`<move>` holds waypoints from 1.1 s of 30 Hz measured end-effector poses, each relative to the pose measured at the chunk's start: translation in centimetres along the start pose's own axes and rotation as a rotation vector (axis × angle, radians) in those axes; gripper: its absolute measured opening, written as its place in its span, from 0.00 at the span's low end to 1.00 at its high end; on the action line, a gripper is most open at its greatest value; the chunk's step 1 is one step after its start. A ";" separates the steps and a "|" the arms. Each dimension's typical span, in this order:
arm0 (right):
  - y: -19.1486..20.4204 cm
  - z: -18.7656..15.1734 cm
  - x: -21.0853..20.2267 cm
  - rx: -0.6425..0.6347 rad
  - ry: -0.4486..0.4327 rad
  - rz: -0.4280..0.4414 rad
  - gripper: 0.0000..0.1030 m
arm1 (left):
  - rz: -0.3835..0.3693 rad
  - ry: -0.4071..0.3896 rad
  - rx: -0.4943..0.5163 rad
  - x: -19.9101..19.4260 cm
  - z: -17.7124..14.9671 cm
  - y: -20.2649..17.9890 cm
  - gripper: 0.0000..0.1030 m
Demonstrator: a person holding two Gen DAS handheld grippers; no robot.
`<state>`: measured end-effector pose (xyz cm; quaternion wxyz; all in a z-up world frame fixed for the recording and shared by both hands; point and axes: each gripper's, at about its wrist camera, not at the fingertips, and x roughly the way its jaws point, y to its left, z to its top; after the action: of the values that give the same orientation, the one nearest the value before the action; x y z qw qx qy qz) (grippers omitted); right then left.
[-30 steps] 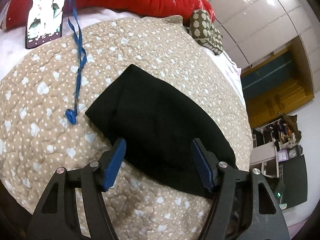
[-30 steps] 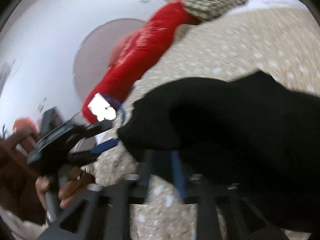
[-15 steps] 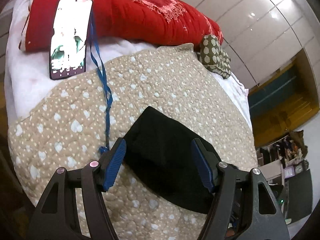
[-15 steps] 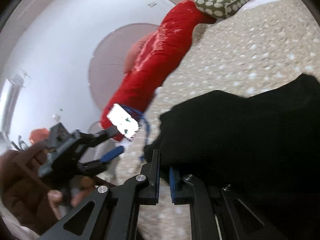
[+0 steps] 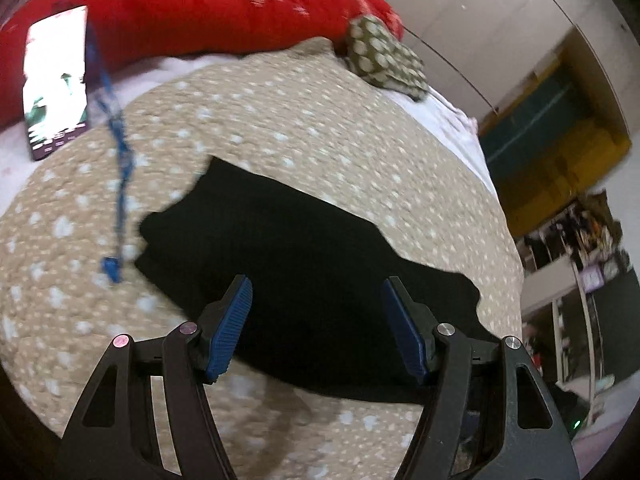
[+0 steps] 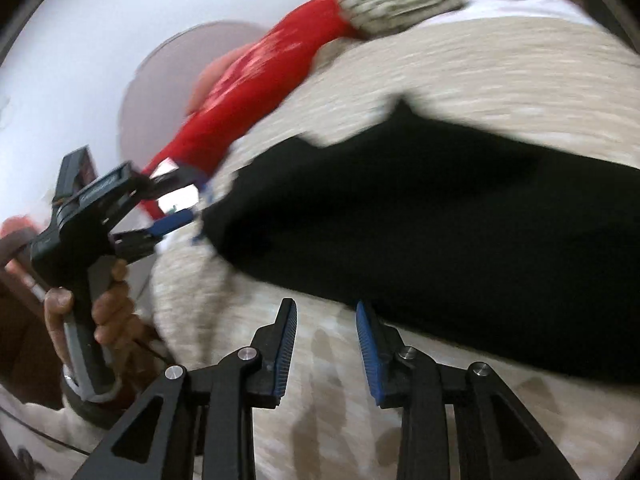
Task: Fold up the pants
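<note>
**Pants folded down, tongs letting go**

Bed quilt carries black pants, a compact folded slab. Left tongs gape above it, empty. Right tongs are opening beside its near edge, nothing between. Next, probably: square up the edges.

Quilted bed, black pants, phone

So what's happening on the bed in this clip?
A person holds a claw in each hand over black pants lying folded on a beige dotted quilt. The left claw is open above them, holding nothing. The right claw is opening beside the pants' edge, nothing between its pads. A phone lies nearby.
</note>
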<state>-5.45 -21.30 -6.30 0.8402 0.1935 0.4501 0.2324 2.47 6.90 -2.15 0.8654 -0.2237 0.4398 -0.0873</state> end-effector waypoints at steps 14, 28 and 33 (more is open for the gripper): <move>4.8 1.3 4.4 -0.504 0.001 -0.231 0.29 | 0.066 0.043 -0.024 1.9 0.1 0.0 0.65; 2.7 0.4 2.3 -0.381 0.055 -0.113 0.04 | 0.092 0.064 0.039 2.5 -0.4 -1.3 0.65; 1.8 -0.1 -1.7 -0.316 -0.061 -0.143 0.16 | 0.092 0.058 0.081 2.7 -1.0 -2.3 0.65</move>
<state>-6.78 -20.81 -4.24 0.8878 0.0336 0.3950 0.2339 3.35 3.64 -3.54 0.8637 -0.1653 0.4707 -0.0715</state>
